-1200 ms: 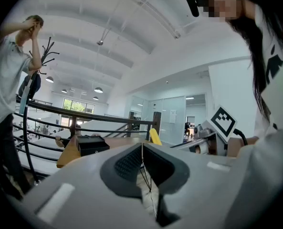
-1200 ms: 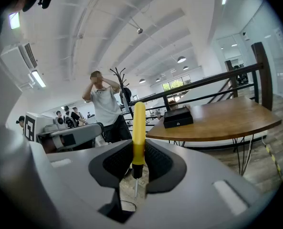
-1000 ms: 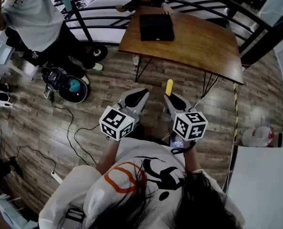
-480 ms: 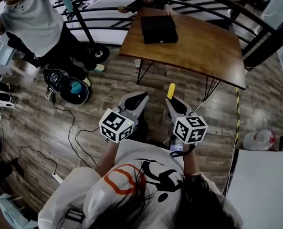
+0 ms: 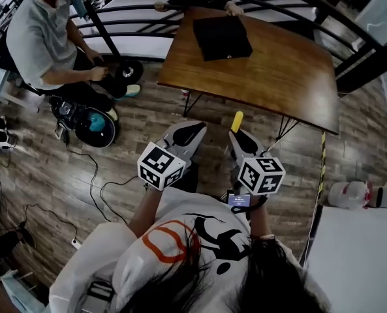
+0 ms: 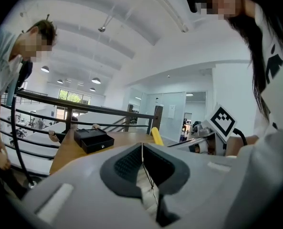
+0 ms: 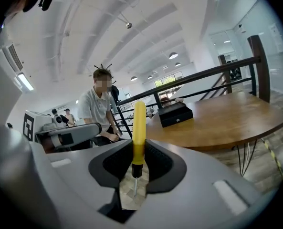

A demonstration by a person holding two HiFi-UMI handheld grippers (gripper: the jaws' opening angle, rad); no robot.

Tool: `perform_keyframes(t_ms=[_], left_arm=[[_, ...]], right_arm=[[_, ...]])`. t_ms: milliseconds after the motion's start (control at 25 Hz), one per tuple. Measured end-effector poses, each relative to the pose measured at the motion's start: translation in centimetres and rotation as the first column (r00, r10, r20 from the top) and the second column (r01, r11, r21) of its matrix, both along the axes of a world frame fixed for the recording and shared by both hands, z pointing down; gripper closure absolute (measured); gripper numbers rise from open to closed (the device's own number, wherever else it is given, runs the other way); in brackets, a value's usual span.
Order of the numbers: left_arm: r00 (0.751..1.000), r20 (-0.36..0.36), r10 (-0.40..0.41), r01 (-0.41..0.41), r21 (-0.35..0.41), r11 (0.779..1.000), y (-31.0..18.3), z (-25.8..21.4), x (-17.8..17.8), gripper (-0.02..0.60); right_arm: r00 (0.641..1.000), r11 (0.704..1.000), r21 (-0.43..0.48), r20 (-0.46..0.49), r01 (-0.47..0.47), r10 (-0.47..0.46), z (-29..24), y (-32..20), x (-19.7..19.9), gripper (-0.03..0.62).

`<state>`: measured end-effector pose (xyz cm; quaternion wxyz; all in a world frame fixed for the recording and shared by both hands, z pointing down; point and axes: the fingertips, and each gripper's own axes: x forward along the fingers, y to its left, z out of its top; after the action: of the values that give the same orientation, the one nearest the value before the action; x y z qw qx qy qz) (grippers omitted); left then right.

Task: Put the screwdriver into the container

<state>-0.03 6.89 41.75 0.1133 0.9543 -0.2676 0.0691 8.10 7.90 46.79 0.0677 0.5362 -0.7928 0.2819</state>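
Note:
A yellow-handled screwdriver (image 7: 139, 128) stands upright between the jaws of my right gripper (image 7: 137, 151), which is shut on it with the metal tip pointing down. In the head view its handle (image 5: 236, 121) sticks out ahead of the right gripper (image 5: 239, 135), short of the table's near edge. The container is a black box (image 5: 222, 36) at the far side of the brown wooden table (image 5: 291, 77), also seen as the black box (image 7: 175, 114) and the black box (image 6: 92, 140). My left gripper (image 6: 142, 149) is shut on nothing and sits beside the right one, over the floor.
A black metal railing (image 5: 147, 5) curves behind the table. A person in a grey shirt (image 5: 46, 38) sits at the far left next to a dark bag with a teal item (image 5: 92, 122). Cables (image 5: 95, 175) run across the wood floor. A white surface (image 5: 356, 259) lies at the right.
The person at the left has bent down and sat lower by the railing. Both grippers stay side by side, nearly still, with the screwdriver held the same way.

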Motion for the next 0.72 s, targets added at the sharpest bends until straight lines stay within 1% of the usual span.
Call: perform_keyframes(t_ms=[320,480,720], left_arm=[[0.997,0.0,0.08,-0.08,-0.012,0.997,-10.2,-0.4,0.0,0.581],[0.993,-0.012,0.115,-0.116,-0.016,0.993,-14.3,-1.0,-0.5,0.581],[0.989,-0.007,0.149,-0.149,-0.01,0.989,-20.1,-0.6,-2.0,0.581]], right_arm=[[0.998,0.997,-0.034,0.002,-0.065,0.066,0.2,-9.6,-0.5,0.496],[0.995,0.994,-0.043,-0.014,-0.098,0.098,-0.5,-13.6,-0.8,0.496],[0.991,0.99,-0.034,-0.022,-0.135,0.135,-0.8,-18.9,-2.1,0.496]])
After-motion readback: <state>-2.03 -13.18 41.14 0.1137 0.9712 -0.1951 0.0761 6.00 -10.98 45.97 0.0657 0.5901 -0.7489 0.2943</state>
